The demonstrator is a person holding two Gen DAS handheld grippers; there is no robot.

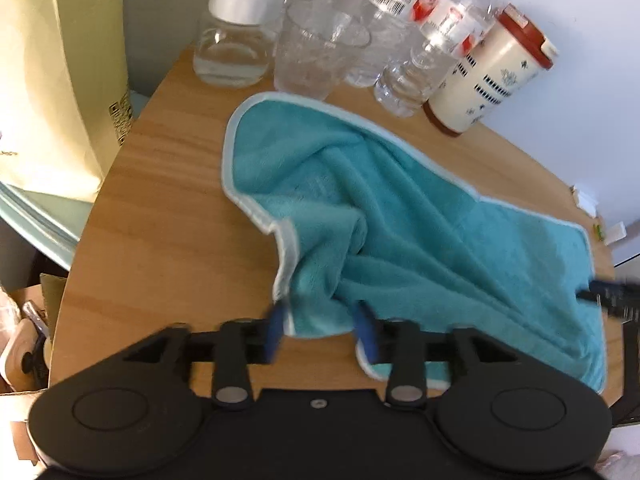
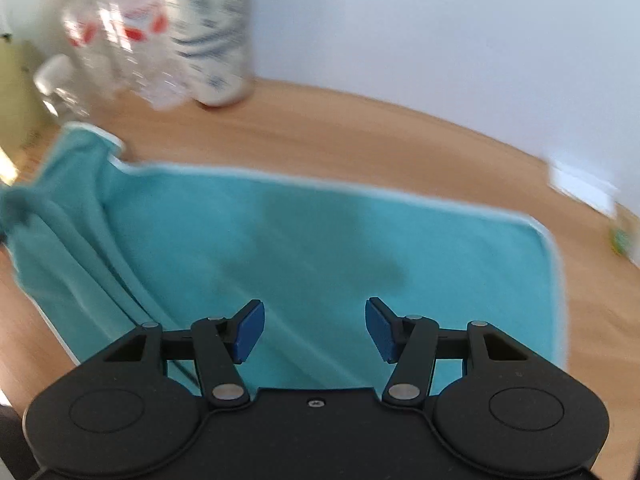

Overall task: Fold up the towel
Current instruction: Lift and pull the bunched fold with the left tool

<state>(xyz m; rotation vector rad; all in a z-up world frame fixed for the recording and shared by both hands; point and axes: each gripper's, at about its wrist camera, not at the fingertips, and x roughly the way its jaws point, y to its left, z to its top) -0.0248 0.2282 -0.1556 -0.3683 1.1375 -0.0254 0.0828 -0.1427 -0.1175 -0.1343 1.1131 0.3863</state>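
A teal towel (image 1: 420, 232) with a pale hem lies rumpled on the wooden table (image 1: 168, 200). Its near left corner is bunched up between the blue pads of my left gripper (image 1: 320, 328), which is shut on that fabric; creases fan out from there. In the right wrist view the towel (image 2: 320, 248) lies flatter under my right gripper (image 2: 314, 328), whose fingers stand wide open over the near edge with nothing between them. The right gripper's dark fingertips (image 1: 604, 296) also show at the towel's right edge in the left wrist view.
At the back of the table stand a glass jar with a white lid (image 1: 236, 32), a clear cup (image 1: 316, 56), several plastic water bottles (image 1: 420, 52) and a cream cup with a red lid (image 1: 492, 72). A yellow paper bag (image 1: 52, 80) stands left of the table.
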